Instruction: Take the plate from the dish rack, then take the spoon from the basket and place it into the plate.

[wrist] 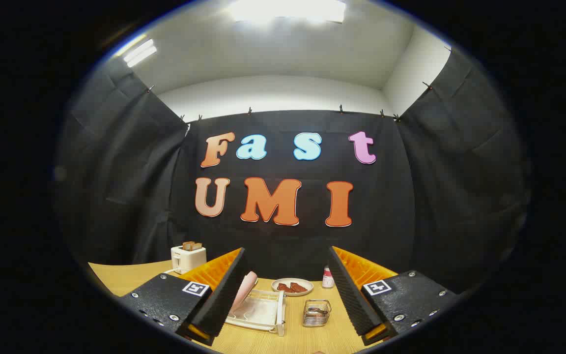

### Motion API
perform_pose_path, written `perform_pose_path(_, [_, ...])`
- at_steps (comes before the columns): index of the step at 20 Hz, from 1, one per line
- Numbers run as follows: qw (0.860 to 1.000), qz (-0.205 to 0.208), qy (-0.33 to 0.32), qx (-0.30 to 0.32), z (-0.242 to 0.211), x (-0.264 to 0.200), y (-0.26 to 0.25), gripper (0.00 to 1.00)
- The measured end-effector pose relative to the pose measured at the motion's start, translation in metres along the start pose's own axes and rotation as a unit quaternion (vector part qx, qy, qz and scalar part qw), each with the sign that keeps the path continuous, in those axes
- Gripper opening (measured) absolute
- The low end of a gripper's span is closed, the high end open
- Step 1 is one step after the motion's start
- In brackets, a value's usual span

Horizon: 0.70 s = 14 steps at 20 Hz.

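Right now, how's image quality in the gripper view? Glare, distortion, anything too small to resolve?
Gripper view: ceiling lights blow out to white; fisheye bends the table edge. Open gripper fingers are sharp. The pink plate in the dish rack reads clearly; the spoon in the basket is too small to resolve.

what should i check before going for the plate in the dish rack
1. Hand-held gripper fingers open and empty, wide gap between them: ok.
2. Pink plate standing tilted in the white dish rack, near the one finger: ok.
3. Rack ahead of the fingers, nothing between them and it: ok.
4. Wire basket beside the rack, with something inside; whether it is the spoon: cannot tell.
5. Free spot on the wooden table to set the plate: ok.
6. Dish of brown food and small bottle beyond the rack, apart from the path: ok.
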State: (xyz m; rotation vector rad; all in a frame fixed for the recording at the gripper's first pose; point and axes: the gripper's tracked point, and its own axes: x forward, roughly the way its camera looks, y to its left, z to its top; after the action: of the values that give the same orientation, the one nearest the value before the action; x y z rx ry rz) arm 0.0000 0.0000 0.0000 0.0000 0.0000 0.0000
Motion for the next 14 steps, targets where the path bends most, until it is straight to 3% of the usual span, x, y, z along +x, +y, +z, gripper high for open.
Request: perform_pose_path(14, [1.000,-0.011,0.022,0.006,-0.007,0.014,-0.011,0.98])
